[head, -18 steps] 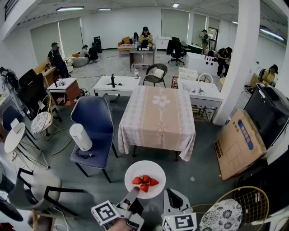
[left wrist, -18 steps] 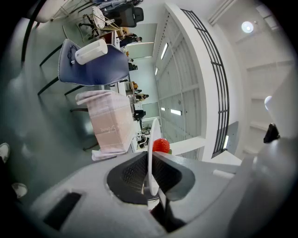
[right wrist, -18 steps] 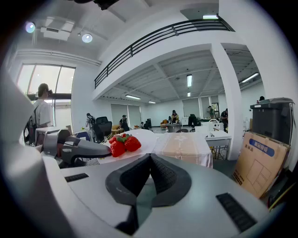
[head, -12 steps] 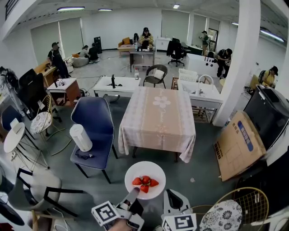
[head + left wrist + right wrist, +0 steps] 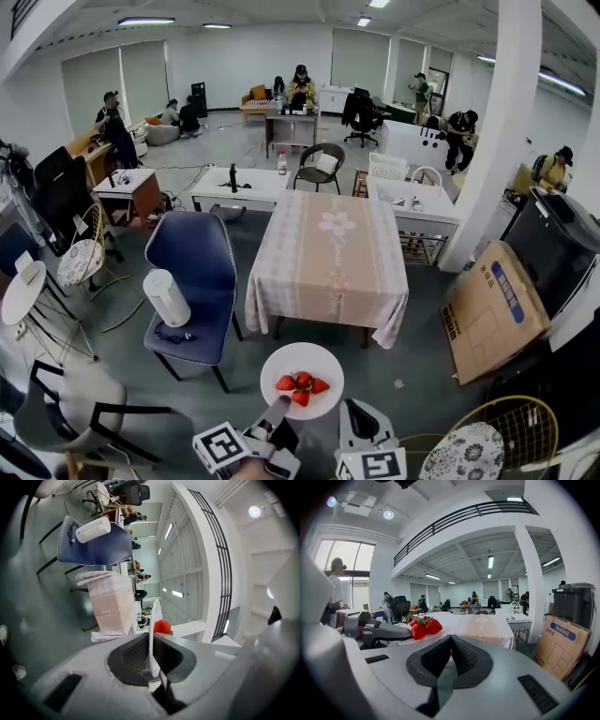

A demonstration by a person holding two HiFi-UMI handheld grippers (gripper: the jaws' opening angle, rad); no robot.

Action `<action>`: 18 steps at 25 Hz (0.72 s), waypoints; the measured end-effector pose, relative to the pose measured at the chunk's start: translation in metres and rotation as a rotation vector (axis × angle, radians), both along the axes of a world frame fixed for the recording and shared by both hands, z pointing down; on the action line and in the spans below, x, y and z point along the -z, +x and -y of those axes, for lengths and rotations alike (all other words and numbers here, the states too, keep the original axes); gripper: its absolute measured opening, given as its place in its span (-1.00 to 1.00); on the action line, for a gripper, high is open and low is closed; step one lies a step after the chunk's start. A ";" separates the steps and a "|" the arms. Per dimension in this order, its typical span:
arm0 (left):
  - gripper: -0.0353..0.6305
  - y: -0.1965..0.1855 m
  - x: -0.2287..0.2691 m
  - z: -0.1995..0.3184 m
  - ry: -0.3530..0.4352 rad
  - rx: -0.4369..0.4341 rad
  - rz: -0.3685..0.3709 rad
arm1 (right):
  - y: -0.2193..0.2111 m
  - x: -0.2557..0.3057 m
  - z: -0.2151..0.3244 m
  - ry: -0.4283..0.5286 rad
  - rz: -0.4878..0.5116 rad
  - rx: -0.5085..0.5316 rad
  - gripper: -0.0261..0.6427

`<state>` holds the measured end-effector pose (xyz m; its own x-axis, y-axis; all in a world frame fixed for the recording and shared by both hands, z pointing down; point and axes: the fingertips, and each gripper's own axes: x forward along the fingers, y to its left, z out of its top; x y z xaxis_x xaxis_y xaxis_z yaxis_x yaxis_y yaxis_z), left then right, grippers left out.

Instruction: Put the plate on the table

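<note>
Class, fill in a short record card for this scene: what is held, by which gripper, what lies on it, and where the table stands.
Held: plate, rim clamped in left gripper
On plate: strawberries
Right gripper: jaws together, nothing between them
Table: cloth-covered, ahead of the plate
Plate position: in the air over the floor, short of the table

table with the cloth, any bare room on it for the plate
The cloth-covered table is bare over its whole top, near edge to far edge. Floor between it and the plate is open. Crowded on its left, where the blue chair stands close, and beyond it, with white desks.
</note>
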<state>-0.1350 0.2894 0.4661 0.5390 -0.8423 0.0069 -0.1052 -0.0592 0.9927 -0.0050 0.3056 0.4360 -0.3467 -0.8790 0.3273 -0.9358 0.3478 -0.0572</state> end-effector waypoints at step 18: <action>-0.82 -0.038 -0.009 0.048 0.021 -0.005 -0.028 | -0.036 -0.004 0.049 0.004 -0.017 -0.014 -0.91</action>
<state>-0.1733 0.2412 0.4749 0.5433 -0.8391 -0.0264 -0.0768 -0.0810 0.9938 -0.0411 0.2567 0.4404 -0.3285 -0.8852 0.3293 -0.9415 0.3346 -0.0397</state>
